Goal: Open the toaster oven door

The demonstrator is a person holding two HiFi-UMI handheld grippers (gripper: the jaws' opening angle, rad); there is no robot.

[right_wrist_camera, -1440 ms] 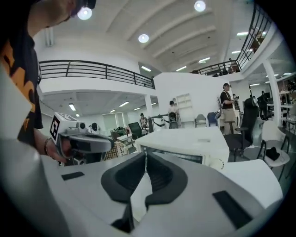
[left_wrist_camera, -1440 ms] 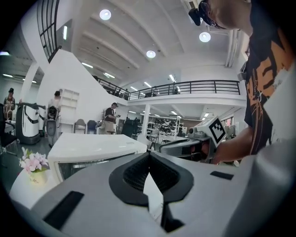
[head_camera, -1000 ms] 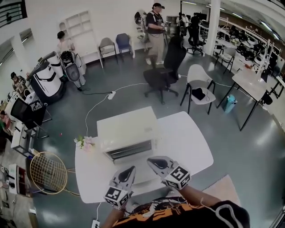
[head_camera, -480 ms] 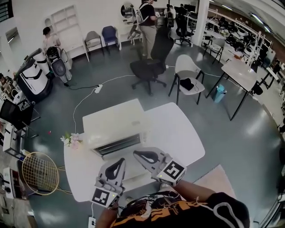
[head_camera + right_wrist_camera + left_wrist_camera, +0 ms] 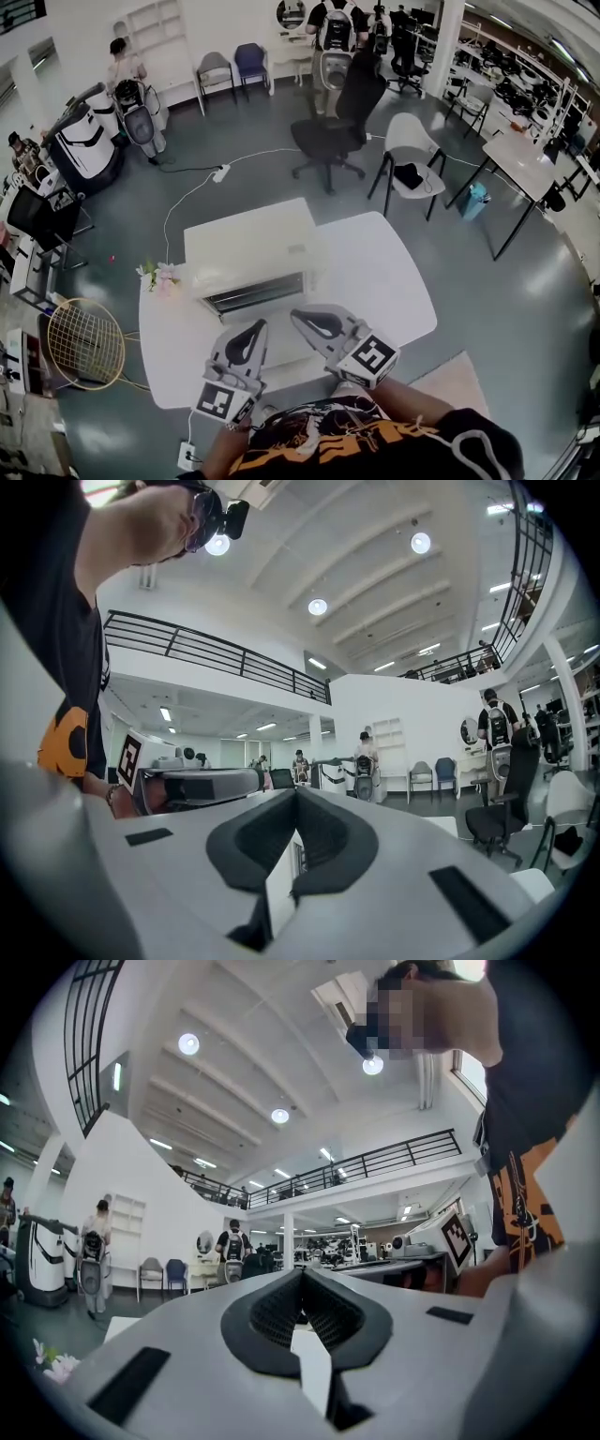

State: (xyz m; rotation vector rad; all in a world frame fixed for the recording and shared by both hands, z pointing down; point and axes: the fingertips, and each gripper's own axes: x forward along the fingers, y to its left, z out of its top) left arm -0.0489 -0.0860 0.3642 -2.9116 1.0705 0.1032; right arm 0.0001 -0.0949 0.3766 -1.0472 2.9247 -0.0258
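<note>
Left hand-held gripper point(image 5: 256, 325): jaws closed tip to tip, nothing between them. Right hand-held gripper point(image 5: 297, 315): same, tips together and empty. I hold both over the near part of the white table point(image 5: 389, 281), side by side, pointing at the toaster oven point(image 5: 248, 246). The oven sits mid-table, slatted front towards me, close ahead of both tips but apart from them. Small flowers point(image 5: 159, 275) lie beside the oven's left end.
</note>
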